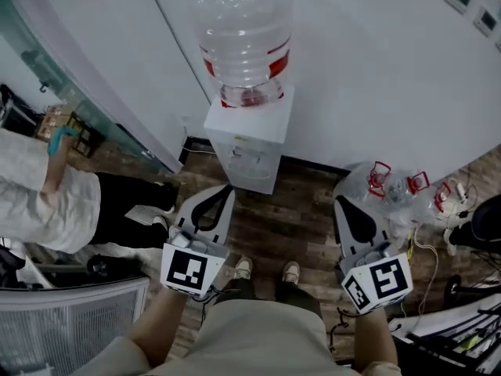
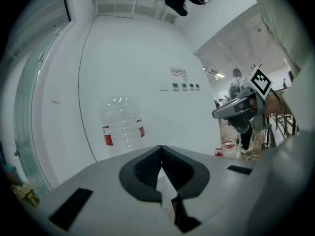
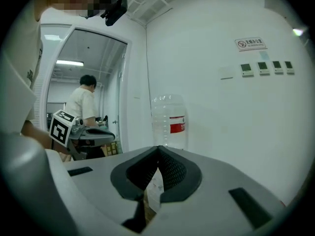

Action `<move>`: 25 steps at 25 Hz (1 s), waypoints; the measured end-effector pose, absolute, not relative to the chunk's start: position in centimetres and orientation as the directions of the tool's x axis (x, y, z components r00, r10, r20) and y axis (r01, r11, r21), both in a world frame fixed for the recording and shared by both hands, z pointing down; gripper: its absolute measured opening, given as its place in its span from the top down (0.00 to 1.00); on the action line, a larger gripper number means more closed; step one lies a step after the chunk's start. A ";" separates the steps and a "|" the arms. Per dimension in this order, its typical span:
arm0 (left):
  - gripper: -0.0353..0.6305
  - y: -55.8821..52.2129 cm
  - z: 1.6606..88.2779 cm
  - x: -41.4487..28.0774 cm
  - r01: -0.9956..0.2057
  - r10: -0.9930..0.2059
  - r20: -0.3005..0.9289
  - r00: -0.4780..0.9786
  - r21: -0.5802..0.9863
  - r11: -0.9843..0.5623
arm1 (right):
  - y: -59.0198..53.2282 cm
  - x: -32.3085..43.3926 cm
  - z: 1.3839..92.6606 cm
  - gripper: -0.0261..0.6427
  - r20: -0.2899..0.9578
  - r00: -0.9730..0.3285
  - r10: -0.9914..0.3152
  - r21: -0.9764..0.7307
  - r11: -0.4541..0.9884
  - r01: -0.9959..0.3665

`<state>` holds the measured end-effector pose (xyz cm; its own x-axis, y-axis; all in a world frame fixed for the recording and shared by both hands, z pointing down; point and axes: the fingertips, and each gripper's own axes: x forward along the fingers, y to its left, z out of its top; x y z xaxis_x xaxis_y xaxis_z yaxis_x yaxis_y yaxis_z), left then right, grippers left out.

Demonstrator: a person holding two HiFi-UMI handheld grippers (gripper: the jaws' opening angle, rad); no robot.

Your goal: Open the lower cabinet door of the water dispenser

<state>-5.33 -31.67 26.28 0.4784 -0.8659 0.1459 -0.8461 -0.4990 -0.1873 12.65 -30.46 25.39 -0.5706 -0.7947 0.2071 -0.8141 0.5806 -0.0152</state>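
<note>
The white water dispenser (image 1: 249, 135) stands against the wall, carrying a big clear bottle (image 1: 243, 37) with a red label. From above, its front face (image 1: 252, 165) shows no open door; the lower cabinet door itself is hardly visible. My left gripper (image 1: 225, 188) points at the dispenser's base from just in front, jaws shut and empty. My right gripper (image 1: 339, 202) hovers further right, also shut on nothing. In the left gripper view the bottle (image 2: 122, 124) rises beyond the shut jaw tips (image 2: 161, 149). The right gripper view shows the bottle (image 3: 170, 122) past its shut tips (image 3: 158, 149).
A person in a white shirt (image 1: 47, 202) crouches at the left by a glass partition (image 1: 70, 92). Empty bottles with red handles (image 1: 391, 185) and cables (image 1: 427, 245) lie on the wooden floor at the right. A mesh bin (image 1: 70, 327) sits at the lower left.
</note>
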 end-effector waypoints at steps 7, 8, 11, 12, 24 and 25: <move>0.94 -33.5 28.3 -3.8 -0.880 -0.895 0.167 0.414 -0.177 -0.441 | -34.3 14.4 27.3 0.95 0.190 -0.624 -0.758 -0.031 0.631 -0.775; 0.94 -33.7 28.7 -3.7 -0.883 -0.898 0.168 0.407 -0.178 -0.433 | -34.9 14.5 27.7 0.94 0.186 -0.631 -0.753 -0.034 0.637 -0.770; 0.94 -34.4 30.3 -3.7 -0.891 -0.905 0.170 0.389 -0.182 -0.417 | -36.6 14.3 29.7 0.85 0.181 -0.658 -0.731 -0.038 0.663 -0.747; 0.94 -34.7 30.9 -3.7 -0.893 -0.907 0.171 0.386 -0.179 -0.413 | -37.1 14.1 30.5 0.80 0.181 -0.667 -0.723 -0.039 0.672 -0.739; 0.94 -38.2 42.1 -4.4 -0.898 -0.910 0.189 0.370 -0.178 -0.402 | -43.0 11.2 46.8 0.63 0.183 -0.699 -0.691 -0.063 0.702 -0.710; 0.94 -38.6 43.4 -4.6 -0.899 -0.909 0.192 0.370 -0.175 -0.402 | -43.4 11.1 48.3 0.62 0.190 -0.697 -0.691 -0.059 0.701 -0.711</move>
<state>-4.60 -38.58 43.39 0.3695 -0.9091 0.1923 -0.8987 -0.4023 -0.1747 11.05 -43.39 48.34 -0.6975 -0.6909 0.1902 -0.7107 0.7010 -0.0594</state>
